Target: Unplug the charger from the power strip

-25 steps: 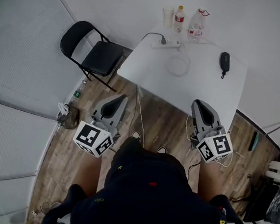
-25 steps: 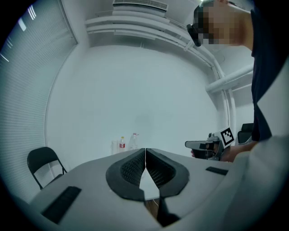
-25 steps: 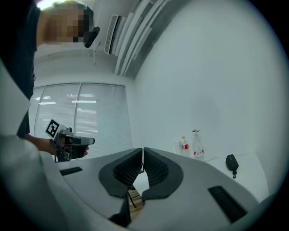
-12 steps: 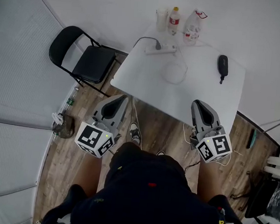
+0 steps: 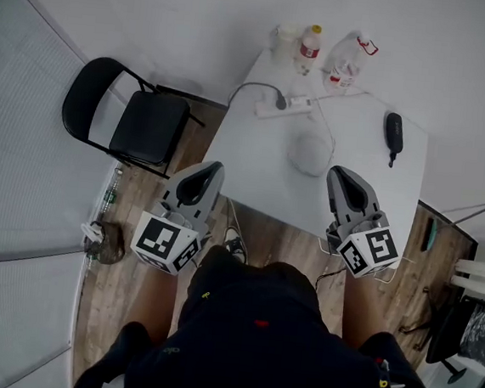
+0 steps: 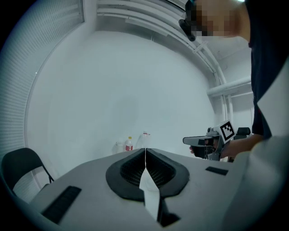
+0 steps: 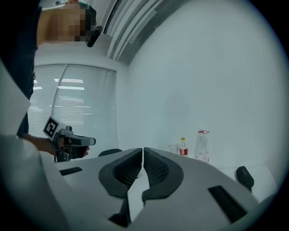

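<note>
Left gripper (image 5: 212, 169) and right gripper (image 5: 337, 172), both clenched empty, are hovering at the tabletop's (image 5: 254, 160) near edge; strip (image 5: 295, 104), charger (image 5: 279, 100) apparently seated in it, is lying toward the far left corner, needing pinning during a straight pull.

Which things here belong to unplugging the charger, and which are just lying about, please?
Job: white power strip; black plug with black cable in it, apparently the charger.
Lying about: black oblong case; red-labelled plastic bottle; clear plastic bottle; pale cup; black folding chair; coiled white cable, purpose unclear.
</note>
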`<state>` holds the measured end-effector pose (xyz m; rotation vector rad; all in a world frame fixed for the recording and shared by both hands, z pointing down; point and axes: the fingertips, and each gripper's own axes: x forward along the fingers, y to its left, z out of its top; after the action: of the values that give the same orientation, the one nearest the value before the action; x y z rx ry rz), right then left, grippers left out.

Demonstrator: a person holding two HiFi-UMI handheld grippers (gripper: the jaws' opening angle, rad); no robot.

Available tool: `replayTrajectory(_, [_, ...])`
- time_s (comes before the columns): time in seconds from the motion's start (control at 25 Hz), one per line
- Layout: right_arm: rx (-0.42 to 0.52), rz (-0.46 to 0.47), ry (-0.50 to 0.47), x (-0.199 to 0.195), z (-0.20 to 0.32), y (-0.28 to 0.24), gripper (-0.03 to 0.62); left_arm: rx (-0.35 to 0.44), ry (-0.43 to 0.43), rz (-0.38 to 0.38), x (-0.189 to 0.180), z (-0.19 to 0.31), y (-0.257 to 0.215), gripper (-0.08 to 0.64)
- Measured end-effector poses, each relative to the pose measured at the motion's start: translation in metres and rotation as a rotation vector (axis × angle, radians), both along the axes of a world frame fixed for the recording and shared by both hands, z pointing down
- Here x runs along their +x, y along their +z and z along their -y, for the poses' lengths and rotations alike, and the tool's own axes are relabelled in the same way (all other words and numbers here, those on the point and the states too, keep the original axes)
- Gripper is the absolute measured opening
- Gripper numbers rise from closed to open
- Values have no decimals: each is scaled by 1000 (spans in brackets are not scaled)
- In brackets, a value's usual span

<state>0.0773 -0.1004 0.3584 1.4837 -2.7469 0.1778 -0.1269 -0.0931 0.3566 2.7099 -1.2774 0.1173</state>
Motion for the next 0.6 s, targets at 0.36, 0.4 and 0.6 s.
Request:
replayTrajectory(0.36, [-47,-75,31,-31,60,14,25,-15,59,-12,-14,71,14,23])
replayTrajectory(0.4, [-61,-78,26,-31,65,18,25,-25,61,-13,-12,76,18,23])
replayTrajectory(0.6, [-114,-86,6,-24,101,46,25,-72,43,-17,4,112,41,23])
